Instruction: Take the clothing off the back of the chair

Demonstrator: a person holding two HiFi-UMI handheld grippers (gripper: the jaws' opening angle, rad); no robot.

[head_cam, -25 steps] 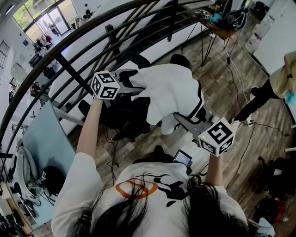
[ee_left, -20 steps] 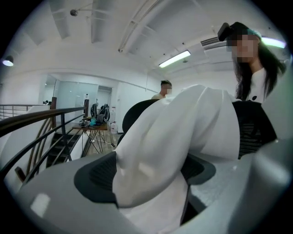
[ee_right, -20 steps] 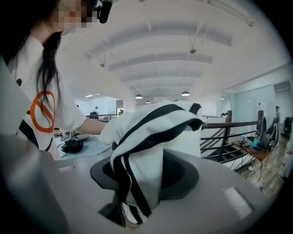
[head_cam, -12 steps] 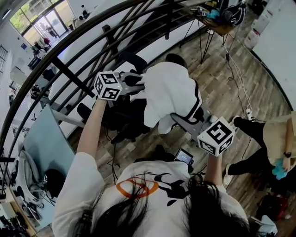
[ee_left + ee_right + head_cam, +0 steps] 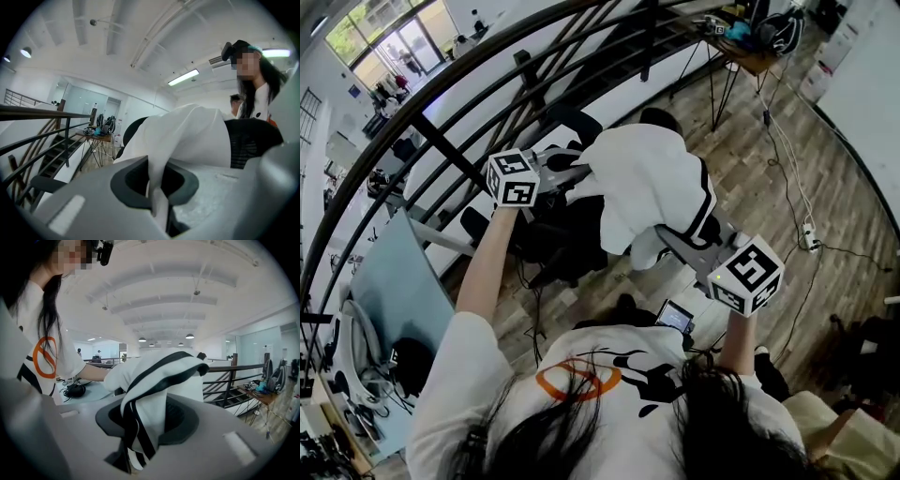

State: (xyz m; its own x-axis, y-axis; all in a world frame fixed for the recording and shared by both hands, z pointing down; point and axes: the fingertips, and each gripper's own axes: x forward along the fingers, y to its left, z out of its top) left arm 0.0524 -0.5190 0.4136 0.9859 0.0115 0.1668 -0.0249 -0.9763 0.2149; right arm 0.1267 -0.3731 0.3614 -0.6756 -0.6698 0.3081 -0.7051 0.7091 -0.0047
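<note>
A white garment with black stripes (image 5: pixel 647 183) hangs between my two grippers, held up above a black office chair (image 5: pixel 558 225). My left gripper (image 5: pixel 567 169) is shut on the garment's plain white edge (image 5: pixel 157 187). At the lower right my right gripper (image 5: pixel 670 242) is shut on the striped hem (image 5: pixel 136 437). The cloth bunches over both sets of jaws and hides the fingertips. The chair's black mesh back (image 5: pixel 251 140) shows behind the cloth in the left gripper view.
A dark curved stair railing (image 5: pixel 441 103) runs behind the chair. A pale blue desk (image 5: pixel 394 281) with a headset lies at left. A small table on thin legs (image 5: pixel 741 47) stands at the back right. Cables trail over the wooden floor (image 5: pixel 806 187).
The garment and both grippers have shifted slightly right and up. The person who walked past at right has moved down to the frame's lower right corner.
</note>
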